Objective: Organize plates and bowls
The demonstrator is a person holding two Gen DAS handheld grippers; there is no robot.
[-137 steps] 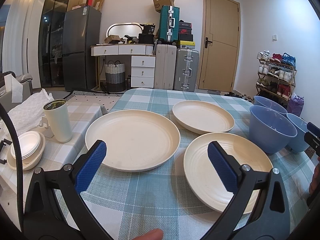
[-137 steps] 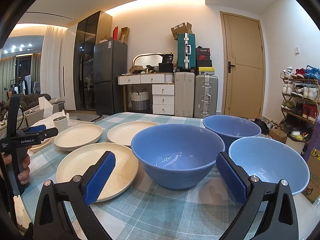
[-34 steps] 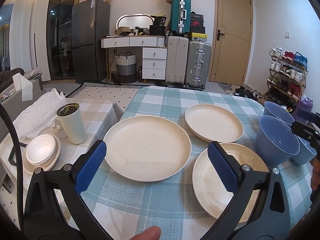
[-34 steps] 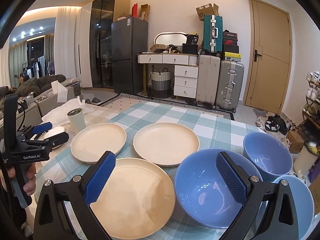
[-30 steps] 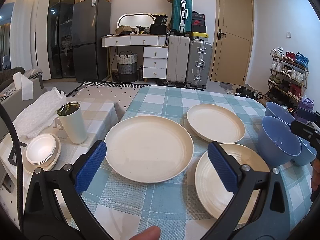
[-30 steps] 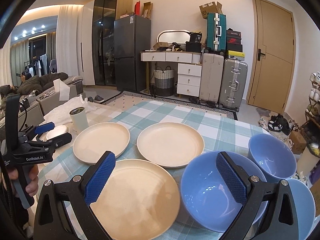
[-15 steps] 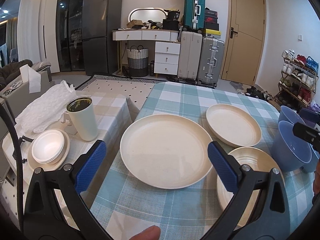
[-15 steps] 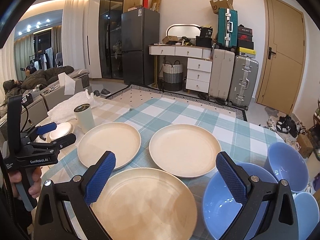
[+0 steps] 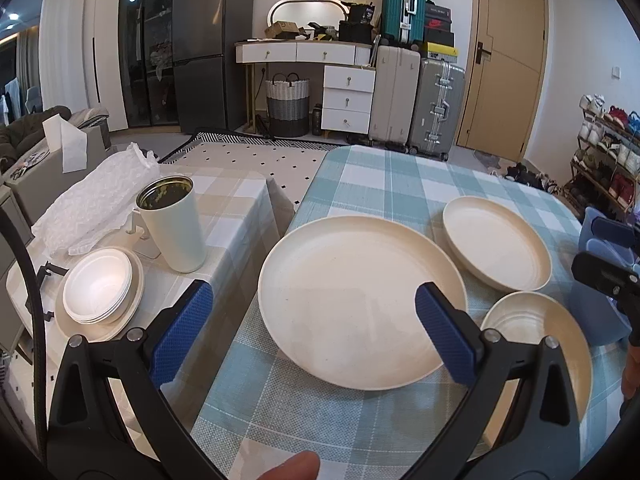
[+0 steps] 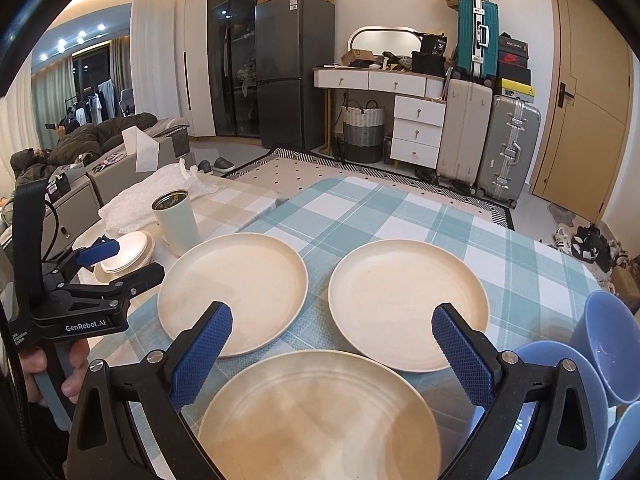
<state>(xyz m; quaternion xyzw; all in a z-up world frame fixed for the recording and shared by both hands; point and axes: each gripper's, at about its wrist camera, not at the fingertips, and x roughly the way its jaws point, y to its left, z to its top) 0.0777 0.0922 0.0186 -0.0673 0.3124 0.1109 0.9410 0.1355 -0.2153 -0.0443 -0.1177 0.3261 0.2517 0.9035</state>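
Three cream plates and three blue bowls share the table.

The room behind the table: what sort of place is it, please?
Most likely a lived-in home, a combined dining and living room. A fridge, a sofa and a shoe rack stand around the checked table, and suitcases are stacked by the door.

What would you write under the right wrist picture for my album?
Open right gripper hovering over three cream plates on a checked tablecloth.
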